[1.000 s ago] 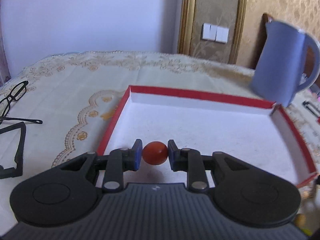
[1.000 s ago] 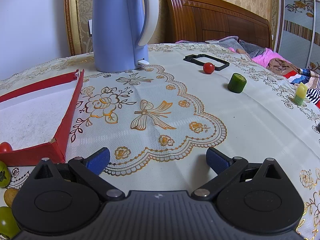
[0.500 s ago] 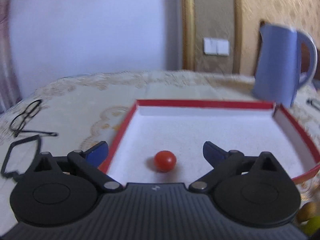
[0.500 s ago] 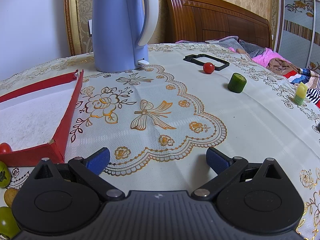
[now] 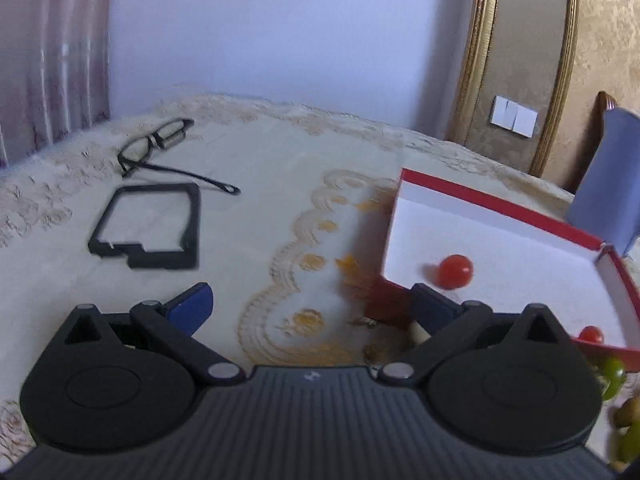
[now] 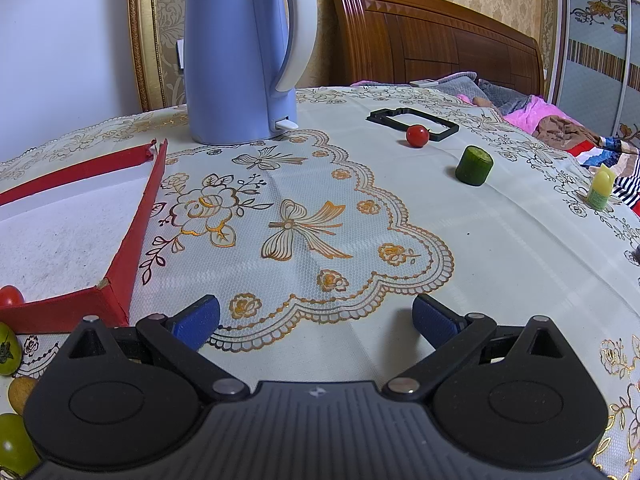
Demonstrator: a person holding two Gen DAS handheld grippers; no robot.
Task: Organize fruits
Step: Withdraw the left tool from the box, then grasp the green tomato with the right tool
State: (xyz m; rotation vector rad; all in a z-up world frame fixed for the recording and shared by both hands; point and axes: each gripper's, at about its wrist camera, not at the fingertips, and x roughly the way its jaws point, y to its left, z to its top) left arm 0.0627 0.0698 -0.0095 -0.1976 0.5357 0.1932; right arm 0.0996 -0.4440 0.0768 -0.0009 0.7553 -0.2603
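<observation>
Red cherry tomato [image 5: 455, 271] sits loose on the white floor of the red-rimmed tray [image 5: 480, 204], just ahead of the left gripper's [image 5: 310, 304] right finger, a second one [image 5: 591, 335] further right by the near rim. Left gripper released, jaws wide, only tablecloth [image 5: 280, 184] between them; black frame [image 5: 148, 226] and glasses [image 5: 160, 148] ahead-left. Right gripper [image 6: 316, 316] also released over cloth, with tomato [image 6: 417, 136], green cucumber chunk [image 6: 474, 165] and blue kettle [image 6: 244, 52] well ahead.
</observation>
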